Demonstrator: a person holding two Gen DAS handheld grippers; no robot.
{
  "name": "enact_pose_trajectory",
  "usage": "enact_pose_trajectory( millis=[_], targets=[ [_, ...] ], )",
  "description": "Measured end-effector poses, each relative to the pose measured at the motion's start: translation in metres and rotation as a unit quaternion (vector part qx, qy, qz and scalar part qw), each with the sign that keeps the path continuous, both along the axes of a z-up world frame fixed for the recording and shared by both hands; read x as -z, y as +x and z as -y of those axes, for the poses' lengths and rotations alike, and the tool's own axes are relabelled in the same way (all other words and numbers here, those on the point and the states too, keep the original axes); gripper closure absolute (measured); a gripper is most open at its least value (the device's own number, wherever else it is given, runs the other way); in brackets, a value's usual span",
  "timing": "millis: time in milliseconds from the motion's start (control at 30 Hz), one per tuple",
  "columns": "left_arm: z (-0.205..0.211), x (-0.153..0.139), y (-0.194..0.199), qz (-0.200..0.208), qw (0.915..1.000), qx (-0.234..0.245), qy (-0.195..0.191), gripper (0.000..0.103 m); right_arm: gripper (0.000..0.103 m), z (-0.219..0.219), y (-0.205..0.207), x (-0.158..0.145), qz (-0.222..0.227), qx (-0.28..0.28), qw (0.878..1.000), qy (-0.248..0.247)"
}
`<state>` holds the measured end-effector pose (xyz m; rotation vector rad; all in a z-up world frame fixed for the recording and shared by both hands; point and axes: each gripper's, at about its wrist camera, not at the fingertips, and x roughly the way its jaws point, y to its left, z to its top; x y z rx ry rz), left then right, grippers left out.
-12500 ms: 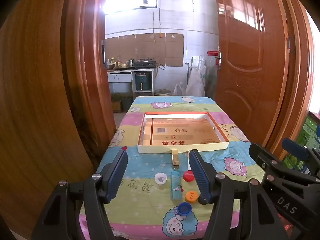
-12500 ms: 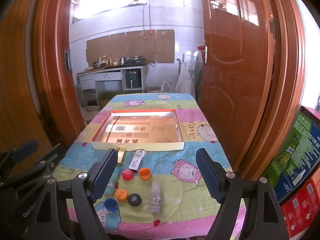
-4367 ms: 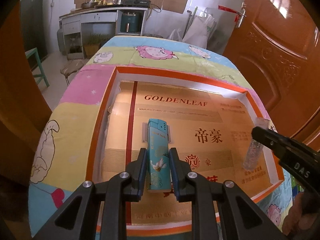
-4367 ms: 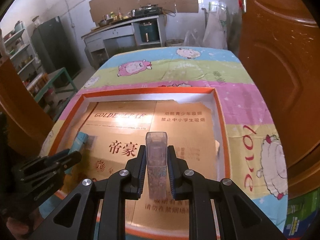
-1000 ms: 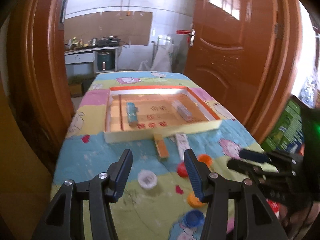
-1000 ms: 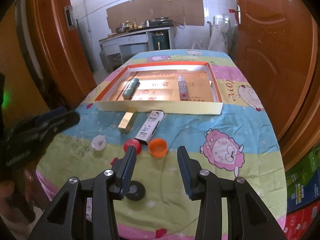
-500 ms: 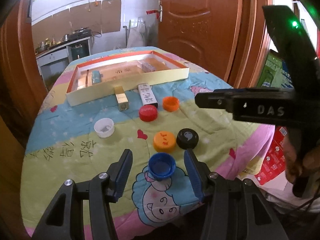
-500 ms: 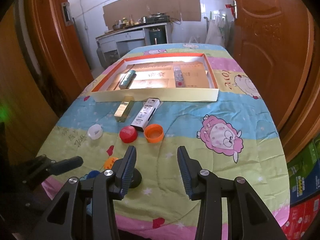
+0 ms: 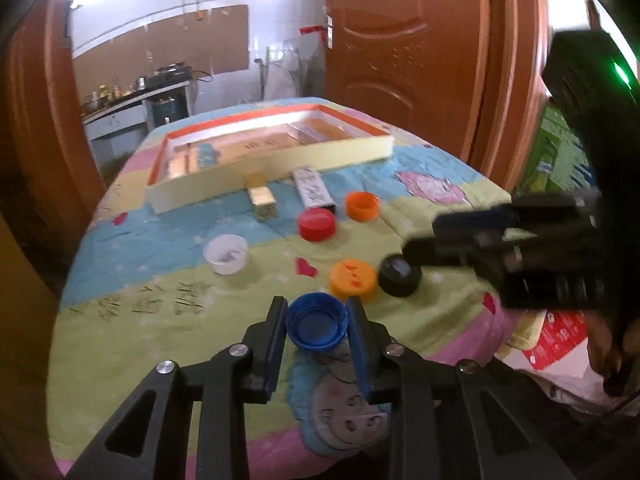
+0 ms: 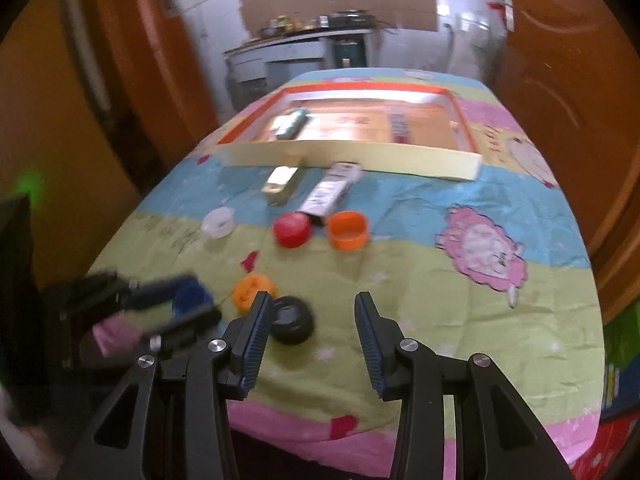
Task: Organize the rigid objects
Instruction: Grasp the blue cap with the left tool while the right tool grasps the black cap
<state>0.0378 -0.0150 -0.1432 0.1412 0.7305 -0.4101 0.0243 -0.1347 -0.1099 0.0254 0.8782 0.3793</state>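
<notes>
My left gripper (image 9: 317, 318) has its jaws closing on a blue bottle cap (image 9: 317, 326) that lies open side up on the quilt, and both pads touch its sides. My right gripper (image 10: 314, 314) is open just above a black cap (image 10: 292, 325), which sits by its left finger with a wide gap to the right one. In the left wrist view the right gripper's fingertips (image 9: 420, 246) hover beside the black cap (image 9: 399, 275). An orange cap (image 9: 352, 278) lies between the blue and black ones.
Farther back lie a white cap (image 9: 225, 254), a red cap (image 9: 316, 224), an open orange cap (image 9: 362, 205), a gold lighter (image 9: 262, 198) and a white lighter (image 9: 313, 188). The orange-rimmed tray (image 9: 272, 160) holds a teal lighter (image 10: 292, 122) and a clear lighter (image 10: 398, 124). The table's near edge is close.
The left jaws have narrowed from wide apart to the sides of the blue cap. The right gripper has come down and forward to the black cap.
</notes>
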Motion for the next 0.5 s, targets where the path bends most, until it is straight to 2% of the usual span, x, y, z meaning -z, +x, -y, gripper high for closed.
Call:
enact_pose_trajectory(
  millis=[100, 267, 367, 500],
  targets=[
    [-0.010, -0.007, 0.003, 0.004, 0.9998, -0.017, -0.007, 0.073, 0.059, -0.016, -0.004, 0.002, 0.004, -0.037, 0.999, -0.017],
    [-0.024, -0.015, 0.008, 0.002, 0.9991, -0.036, -0.024, 0.073, 0.059, -0.030, -0.002, 0.015, -0.008, -0.053, 0.997, -0.055],
    [-0.027, -0.015, 0.009, -0.001, 0.9987, -0.041, -0.030, 0.073, 0.073, -0.032, 0.001, 0.022, -0.012, -0.047, 0.997, -0.062],
    [-0.026, -0.013, 0.012, -0.006, 0.9985, -0.042, -0.034, 0.073, 0.073, -0.028, 0.003, 0.022, -0.013, -0.047, 0.997, -0.056]
  ],
)
